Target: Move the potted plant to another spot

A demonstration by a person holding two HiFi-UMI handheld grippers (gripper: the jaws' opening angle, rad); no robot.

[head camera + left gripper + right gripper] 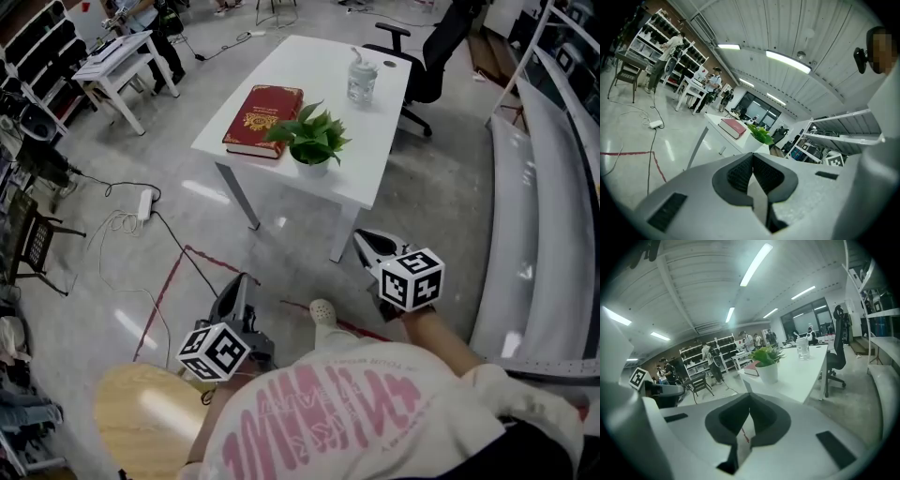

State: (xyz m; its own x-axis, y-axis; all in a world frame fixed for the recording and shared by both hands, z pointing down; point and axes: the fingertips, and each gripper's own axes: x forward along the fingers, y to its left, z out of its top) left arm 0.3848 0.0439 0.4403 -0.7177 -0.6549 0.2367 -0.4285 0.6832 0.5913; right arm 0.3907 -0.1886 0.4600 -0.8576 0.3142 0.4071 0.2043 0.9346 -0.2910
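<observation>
White table (309,66) ahead of me, and the potted plant (312,142) stands on it close to the near edge. It is just right of a red book (263,119), with its leaves reaching over the book's corner. A clear jar (362,81) stands well apart from it, toward the far right of the table.

As I read it, nothing of the task is done yet. The plant sits untouched in its white pot, and both tools hang over the floor, well short of the table.

My left tool (241,281) has its jaws pressed together with nothing between them. In its own view the plant and book lie far beyond the tips. My right tool (362,238) is closed and empty too. It is the nearer of the two to the table and points toward the plant.

Everything is still to do: come up to the table, open a tool, take the pot, lift it and set it down elsewhere. The far left of the table looks a fair spot.
</observation>
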